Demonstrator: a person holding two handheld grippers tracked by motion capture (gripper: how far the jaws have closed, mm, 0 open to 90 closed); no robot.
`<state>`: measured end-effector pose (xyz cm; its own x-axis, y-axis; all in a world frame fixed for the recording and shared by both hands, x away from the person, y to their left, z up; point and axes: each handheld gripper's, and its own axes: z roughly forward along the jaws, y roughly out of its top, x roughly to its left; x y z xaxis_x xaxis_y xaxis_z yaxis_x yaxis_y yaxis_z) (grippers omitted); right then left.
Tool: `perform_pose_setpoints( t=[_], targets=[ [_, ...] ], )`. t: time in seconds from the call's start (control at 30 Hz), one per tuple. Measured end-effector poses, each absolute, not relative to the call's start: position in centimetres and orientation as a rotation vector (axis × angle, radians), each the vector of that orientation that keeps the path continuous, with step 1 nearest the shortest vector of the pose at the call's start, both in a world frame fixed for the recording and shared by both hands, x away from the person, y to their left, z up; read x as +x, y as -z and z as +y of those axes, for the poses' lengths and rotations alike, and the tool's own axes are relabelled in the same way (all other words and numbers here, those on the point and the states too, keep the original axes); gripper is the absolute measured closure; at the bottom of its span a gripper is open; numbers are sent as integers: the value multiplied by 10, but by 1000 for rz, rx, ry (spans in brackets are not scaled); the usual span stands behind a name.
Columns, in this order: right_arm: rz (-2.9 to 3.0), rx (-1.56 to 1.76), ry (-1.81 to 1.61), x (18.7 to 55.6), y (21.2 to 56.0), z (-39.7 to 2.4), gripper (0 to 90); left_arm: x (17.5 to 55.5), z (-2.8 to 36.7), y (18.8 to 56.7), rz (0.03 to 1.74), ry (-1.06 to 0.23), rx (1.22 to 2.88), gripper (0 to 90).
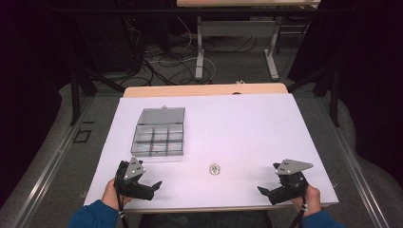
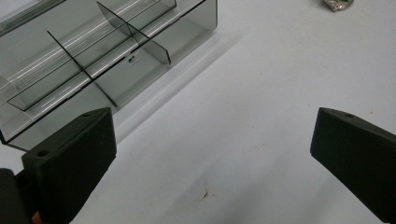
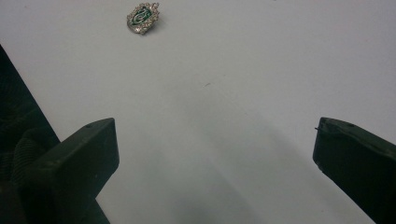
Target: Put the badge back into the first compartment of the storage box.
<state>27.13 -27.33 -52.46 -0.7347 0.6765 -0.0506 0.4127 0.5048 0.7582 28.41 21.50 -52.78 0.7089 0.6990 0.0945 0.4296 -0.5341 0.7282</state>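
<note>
Both the left gripper and right gripper are being held wide apart, grasping nothing. Green on the brooch is being shown up close; the clear box dividers too.

table white | box smoky grey | brooch silver-green | tools black

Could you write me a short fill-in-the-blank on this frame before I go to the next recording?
1. The lid of the clear compartment box is ____.
2. The small brooch lies on the white table, held by ____ gripper.
3. The jaws of the left gripper and the right gripper are both ____.

Missing words: open; neither; open
</note>
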Motion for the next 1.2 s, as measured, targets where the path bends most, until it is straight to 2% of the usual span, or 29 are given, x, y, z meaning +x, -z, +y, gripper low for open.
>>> perform_pose_setpoints(
  t=[0.57,0.93,1.2],
  targets=[
    [2433,891,-1072,273,525,-273,0,295,193,521,823,-482,2196,0],
    [2433,917,-1065,273,526,-271,0,299,158,519,708,-502,2222,5],
    [2432,921,-1070,274,526,-273,0,309,143,519,691,-479,2221,6]
  ],
)
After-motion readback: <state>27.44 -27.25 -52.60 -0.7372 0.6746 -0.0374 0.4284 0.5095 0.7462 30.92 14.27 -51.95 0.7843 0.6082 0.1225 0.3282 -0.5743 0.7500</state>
